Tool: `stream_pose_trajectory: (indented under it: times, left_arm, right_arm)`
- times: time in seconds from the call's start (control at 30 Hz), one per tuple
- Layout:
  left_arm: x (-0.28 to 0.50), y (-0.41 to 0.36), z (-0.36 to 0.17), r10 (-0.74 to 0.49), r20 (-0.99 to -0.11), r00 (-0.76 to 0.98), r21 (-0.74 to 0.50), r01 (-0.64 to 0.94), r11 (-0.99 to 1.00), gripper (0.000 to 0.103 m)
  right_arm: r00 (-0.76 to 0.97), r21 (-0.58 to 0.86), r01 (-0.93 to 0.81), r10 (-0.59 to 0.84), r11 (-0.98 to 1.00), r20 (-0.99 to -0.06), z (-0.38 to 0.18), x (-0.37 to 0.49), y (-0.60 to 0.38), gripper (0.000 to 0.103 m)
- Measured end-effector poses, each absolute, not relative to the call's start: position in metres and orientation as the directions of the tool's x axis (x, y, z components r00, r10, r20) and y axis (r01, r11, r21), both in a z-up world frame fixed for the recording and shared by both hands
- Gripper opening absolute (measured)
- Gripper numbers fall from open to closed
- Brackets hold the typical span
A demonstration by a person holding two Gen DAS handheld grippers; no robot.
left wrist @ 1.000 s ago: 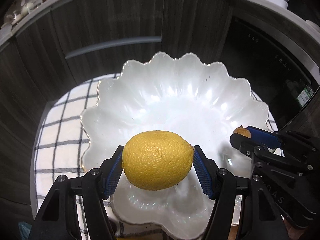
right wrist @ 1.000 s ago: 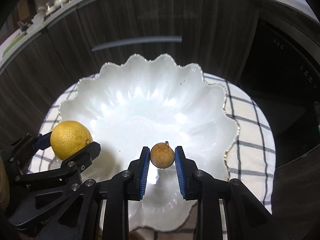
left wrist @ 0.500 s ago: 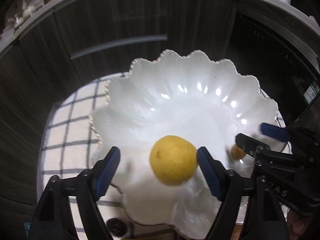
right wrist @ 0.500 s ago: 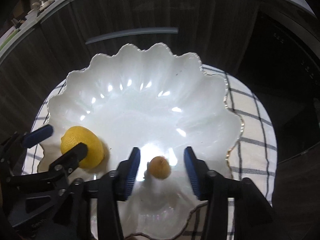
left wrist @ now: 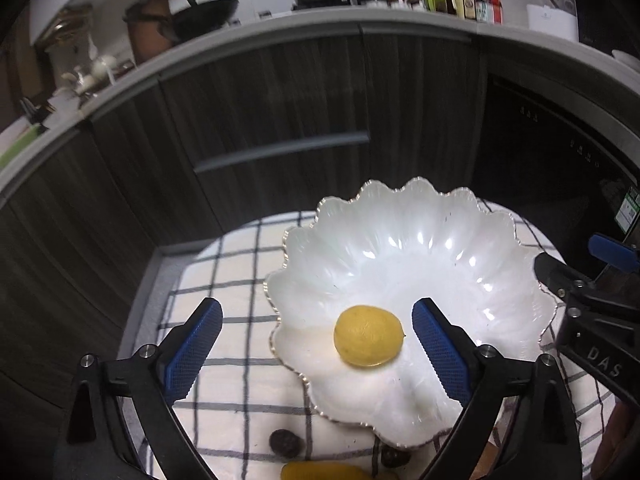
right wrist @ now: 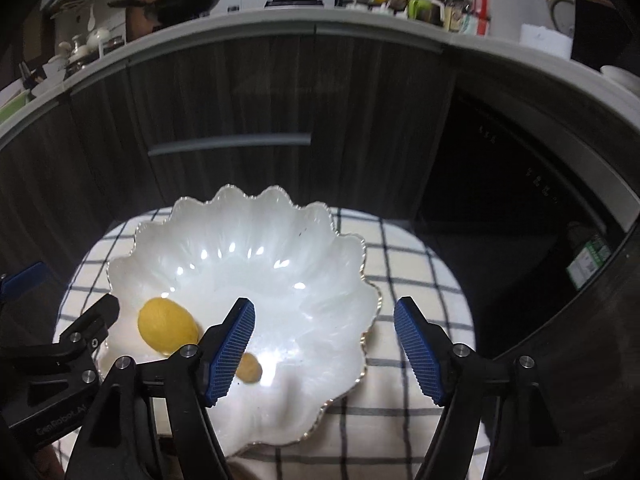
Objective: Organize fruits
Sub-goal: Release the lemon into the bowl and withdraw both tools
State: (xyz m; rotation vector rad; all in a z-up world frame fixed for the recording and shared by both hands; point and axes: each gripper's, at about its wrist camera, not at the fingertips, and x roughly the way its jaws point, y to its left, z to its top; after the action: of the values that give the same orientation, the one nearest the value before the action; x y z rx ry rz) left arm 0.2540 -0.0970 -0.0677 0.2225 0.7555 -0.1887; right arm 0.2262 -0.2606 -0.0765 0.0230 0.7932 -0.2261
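A yellow lemon lies in the white scalloped bowl, near its front left. It also shows in the right wrist view. A small brown round fruit lies in the bowl beside the lemon, partly hidden by a finger. My left gripper is open and empty, above the bowl's near side. My right gripper is open and empty, above the bowl's right front. The right gripper also shows at the right edge of the left wrist view.
The bowl sits on a white checked cloth on a round table. Two small dark fruits and a yellow fruit lie on the cloth in front of the bowl. Dark cabinets stand behind.
Both grippers have let go: the lemon and the small brown fruit dropped into the bowl. Both grippers opened wide and rose up and back from the bowl.
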Motion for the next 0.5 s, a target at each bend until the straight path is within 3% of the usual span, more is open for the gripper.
stream_pose_trajectory:
  times: [0.5]
  left_arm:
    - [0.159,-0.085,-0.055,-0.086,-0.678,0.730,0.121,0.226,0.967,0.100]
  right_arm:
    - [0.703,-0.099,0.218,-0.227,0.971,-0.674,-0.063,0.135,-0.254,0.073]
